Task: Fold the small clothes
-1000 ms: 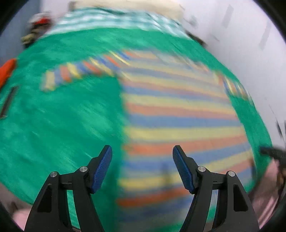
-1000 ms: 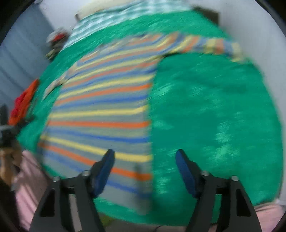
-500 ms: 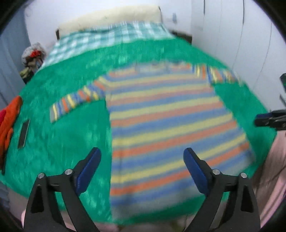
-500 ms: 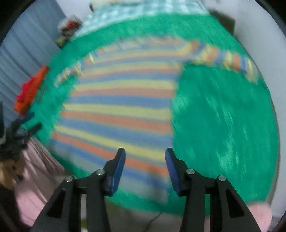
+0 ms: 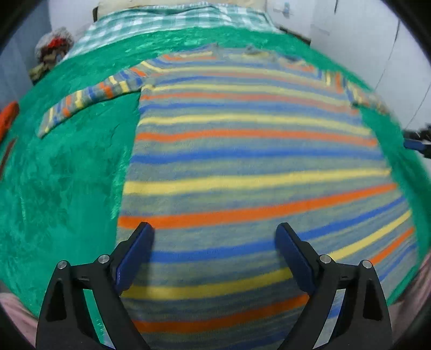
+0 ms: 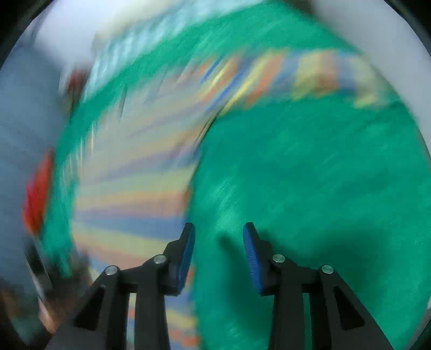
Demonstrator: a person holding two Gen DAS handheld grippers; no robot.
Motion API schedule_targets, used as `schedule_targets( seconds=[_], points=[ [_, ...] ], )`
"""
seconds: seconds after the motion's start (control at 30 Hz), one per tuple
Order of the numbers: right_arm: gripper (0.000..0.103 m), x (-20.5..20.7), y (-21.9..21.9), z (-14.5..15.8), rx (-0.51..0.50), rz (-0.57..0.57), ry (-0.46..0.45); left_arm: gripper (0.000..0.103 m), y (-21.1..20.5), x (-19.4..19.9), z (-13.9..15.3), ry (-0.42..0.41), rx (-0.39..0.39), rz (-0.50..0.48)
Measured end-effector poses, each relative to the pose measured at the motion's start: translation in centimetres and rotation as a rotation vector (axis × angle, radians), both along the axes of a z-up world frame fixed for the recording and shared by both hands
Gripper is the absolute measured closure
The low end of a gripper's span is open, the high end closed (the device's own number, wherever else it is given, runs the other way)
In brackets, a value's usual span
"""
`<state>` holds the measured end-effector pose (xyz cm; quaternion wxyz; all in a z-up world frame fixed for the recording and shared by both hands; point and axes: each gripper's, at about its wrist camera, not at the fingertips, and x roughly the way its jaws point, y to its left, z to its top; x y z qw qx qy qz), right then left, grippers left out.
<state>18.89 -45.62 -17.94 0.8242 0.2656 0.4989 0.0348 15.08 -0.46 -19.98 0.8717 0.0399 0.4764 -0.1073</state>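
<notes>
A striped sweater [image 5: 242, 150] in grey, blue, yellow and orange lies flat on a green blanket [image 5: 67, 175], sleeves spread out to both sides. My left gripper [image 5: 214, 242] is wide open and empty above the sweater's lower part. My right gripper [image 6: 218, 242] is open and empty over the green blanket [image 6: 323, 202], just right of the sweater's side edge [image 6: 134, 188]. The right wrist view is heavily blurred. The right gripper also shows at the right edge of the left wrist view [image 5: 417, 142].
A checked green and white cover [image 5: 175, 21] lies at the bed's far end. An orange cloth [image 5: 8, 118] sits at the left edge, with a pile of clothes [image 5: 51, 53] behind. A white wall [image 5: 363, 40] runs along the right.
The left gripper has moved right over the sweater and opened wider. The right gripper narrowed, then opened a little, and has swung right onto the bare blanket.
</notes>
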Motion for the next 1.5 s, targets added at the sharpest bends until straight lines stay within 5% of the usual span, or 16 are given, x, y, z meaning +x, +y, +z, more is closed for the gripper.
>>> schedule_targets(
  seconds=[0.13, 0.27, 0.33, 0.43, 0.67, 0.73, 0.8, 1.07, 1.1, 1.13, 1.37, 1.5],
  points=[
    [0.061, 1.6, -11.8, -1.7, 0.200, -0.397, -0.047, 0.008, -0.2, 0.6, -0.9, -0.002, 0.029, 0.032],
    [0.064, 2.8, -14.7, -5.0, 0.322, -0.513, -0.035, 0.007, -0.2, 0.8, -1.7, -0.001, 0.042, 0.059],
    [0.102, 3.7, -14.5, -6.0, 0.302, -0.501, -0.012, 0.006, -0.4, 0.7, -1.9, -0.009, 0.055, 0.063],
    [0.103, 2.3, -15.3, -5.0, 0.218, -0.569, -0.035, 0.006, -0.3, 0.7, -2.0, -0.010, 0.063, 0.064],
    [0.100, 3.6, -15.6, -5.3, 0.197, -0.473, 0.028, 0.006, 0.0, 0.9, -2.2, -0.006, 0.068, 0.064],
    [0.076, 2.9, -16.1, -4.4, 0.199, -0.483, -0.001, 0.006, 0.1, 0.8, -2.0, -0.003, 0.064, 0.063],
    [0.067, 2.0, -17.5, -3.7, 0.214, -0.508, -0.052, 0.006, 0.2, 0.7, -2.0, -0.004, 0.060, 0.064],
    [0.070, 6.5, -18.2, -4.6, 0.206, -0.422, -0.032, 0.005, 0.2, 0.6, -2.4, -0.018, 0.066, 0.058],
    [0.094, 6.8, -17.6, -4.8, 0.187, -0.409, -0.020, 0.005, 0.2, 0.6, -2.4, -0.018, 0.066, 0.057],
    [0.100, 7.2, -17.5, -4.7, 0.165, -0.403, -0.003, 0.005, 0.2, 0.6, -2.4, -0.018, 0.067, 0.056],
    [0.100, 8.0, -16.4, -2.7, -0.064, -0.405, 0.065, 0.004, 0.1, 0.7, -2.4, -0.012, 0.072, 0.060],
    [0.100, 9.3, -12.7, 3.0, -0.089, -0.303, -0.073, 0.004, 0.4, 0.7, -1.9, 0.000, 0.048, 0.069]
  ],
)
